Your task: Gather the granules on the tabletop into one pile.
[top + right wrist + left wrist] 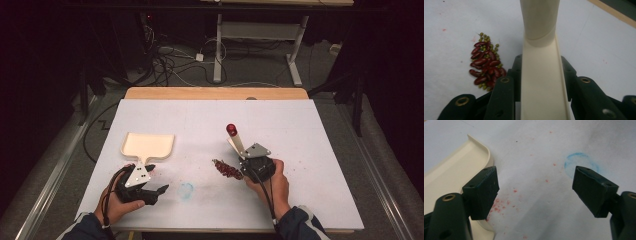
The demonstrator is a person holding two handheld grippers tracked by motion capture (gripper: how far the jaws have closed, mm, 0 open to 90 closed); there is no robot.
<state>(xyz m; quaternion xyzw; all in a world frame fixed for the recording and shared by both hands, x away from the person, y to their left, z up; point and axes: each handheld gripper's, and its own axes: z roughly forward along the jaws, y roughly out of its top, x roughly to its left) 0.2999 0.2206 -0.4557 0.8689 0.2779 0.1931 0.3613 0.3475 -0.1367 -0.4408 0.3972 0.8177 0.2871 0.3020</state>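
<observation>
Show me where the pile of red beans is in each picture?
High view: pile of red beans lies mid-table, just left of the right gripper.
Left gripper view: not in it.
Right gripper view: beans at left, beside the cream handle.
Shared landmark: white table sheet.

One cream dustpan (148, 145) (454, 170), left of centre on the table. One cream brush handle (236, 141) (541, 65) with one red tip (231, 129), right of centre. One pile of beans (227, 169) (486, 65), just left of that handle: two kinds, dark red kidney beans, roughly fifteen to twenty, and small green ones, about twenty, too bunched for an exact count. One blue ring mark (186, 190) (580, 162) on the near centre of the one white sheet (280, 135). Many tiny red specks, uncounted. Two grippers: left gripper (159, 192) (535, 192), right gripper (243, 161) (541, 72). Two hands.
</observation>
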